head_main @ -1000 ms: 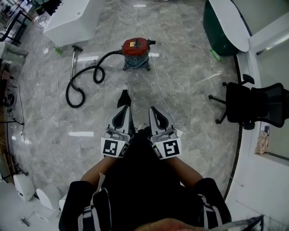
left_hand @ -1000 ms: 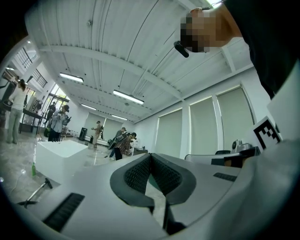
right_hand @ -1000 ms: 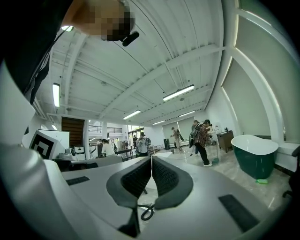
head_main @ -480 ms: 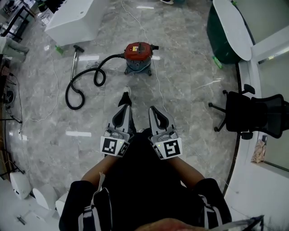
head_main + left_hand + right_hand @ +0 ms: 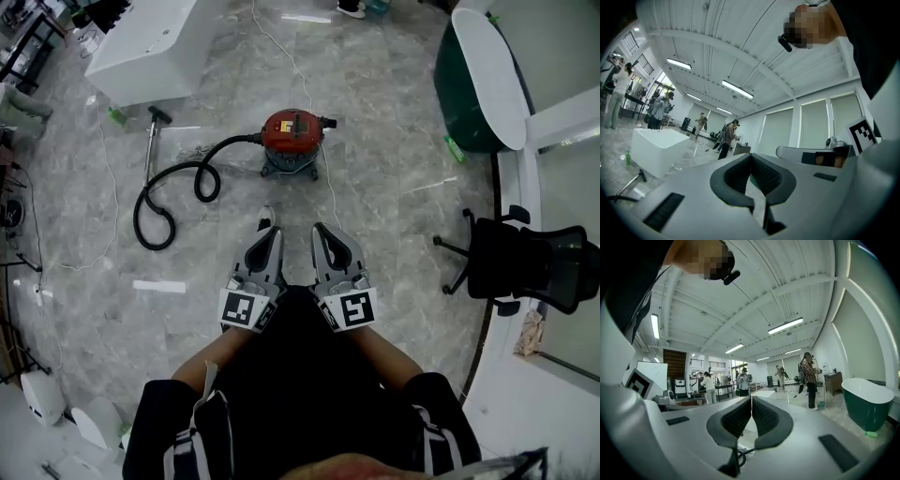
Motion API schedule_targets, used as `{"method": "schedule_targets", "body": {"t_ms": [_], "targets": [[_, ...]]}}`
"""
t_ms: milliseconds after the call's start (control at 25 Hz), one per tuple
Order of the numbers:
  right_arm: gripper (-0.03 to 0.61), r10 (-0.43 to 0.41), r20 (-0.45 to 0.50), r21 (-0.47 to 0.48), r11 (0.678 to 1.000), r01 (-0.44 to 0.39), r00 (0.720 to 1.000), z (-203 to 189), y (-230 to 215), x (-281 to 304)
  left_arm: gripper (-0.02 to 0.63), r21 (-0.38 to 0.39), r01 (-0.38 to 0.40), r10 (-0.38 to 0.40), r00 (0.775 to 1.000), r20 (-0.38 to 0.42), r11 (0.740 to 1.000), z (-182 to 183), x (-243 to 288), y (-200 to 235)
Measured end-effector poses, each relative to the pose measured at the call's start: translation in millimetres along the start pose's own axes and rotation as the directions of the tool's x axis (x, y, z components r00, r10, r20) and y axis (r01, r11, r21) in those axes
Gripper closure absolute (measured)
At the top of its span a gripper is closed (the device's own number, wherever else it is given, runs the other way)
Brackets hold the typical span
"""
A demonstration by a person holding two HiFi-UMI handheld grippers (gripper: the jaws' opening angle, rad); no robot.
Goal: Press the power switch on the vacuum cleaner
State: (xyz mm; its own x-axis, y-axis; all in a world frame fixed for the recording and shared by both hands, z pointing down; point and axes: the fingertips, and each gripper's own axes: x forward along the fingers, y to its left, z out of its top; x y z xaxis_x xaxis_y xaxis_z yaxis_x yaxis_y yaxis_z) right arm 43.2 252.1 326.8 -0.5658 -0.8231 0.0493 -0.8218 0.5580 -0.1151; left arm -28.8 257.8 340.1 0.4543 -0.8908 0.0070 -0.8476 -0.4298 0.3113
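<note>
A black hose (image 5: 167,192) curled over the grey floor (image 5: 394,216) at the left, running to the red vacuum cleaner (image 5: 292,131), which stood farther off, well apart from both grippers. The left gripper (image 5: 269,234) had its jaws closed tip to tip on nothing. The right gripper (image 5: 322,232), just beside it, was likewise closed and empty.

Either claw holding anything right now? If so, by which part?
Nothing held: left claw and right claw are both shut and empty; the vacuum cleaner sits untouched ahead.
</note>
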Motion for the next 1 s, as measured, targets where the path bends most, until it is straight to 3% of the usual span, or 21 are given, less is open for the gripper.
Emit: {"method": "schedule_targets", "body": {"t_ms": [240, 440, 600, 1000], "targets": [[0.558, 0.007, -0.065, -0.009, 1.000, -0.007, 0.998, 7, -21, 98, 0.595, -0.035, -0.027, 0.027, 1.000, -0.014, 0.999, 28, 72, 74], [0.558, 0.002, -0.065, -0.011, 1.000, -0.002, 0.998, 17, -37, 172, 0.595, 0.016, 0.067, -0.066, 0.997, -0.041, 0.998, 34, 116, 102], [0.558, 0.013, -0.100, 0.008, 1.000, -0.012, 0.995, 16, -43, 223, 0.595, -0.004, 0.062, -0.063, 0.997, -0.042, 0.998, 52, 148, 139], [0.558, -0.055, -0.129, 0.062, 0.996, 0.063, 0.990, -1, -64, 270, 0.595, -0.024, 0.058, -0.061, 0.991, -0.115, 0.998, 54, 194, 192]]}}
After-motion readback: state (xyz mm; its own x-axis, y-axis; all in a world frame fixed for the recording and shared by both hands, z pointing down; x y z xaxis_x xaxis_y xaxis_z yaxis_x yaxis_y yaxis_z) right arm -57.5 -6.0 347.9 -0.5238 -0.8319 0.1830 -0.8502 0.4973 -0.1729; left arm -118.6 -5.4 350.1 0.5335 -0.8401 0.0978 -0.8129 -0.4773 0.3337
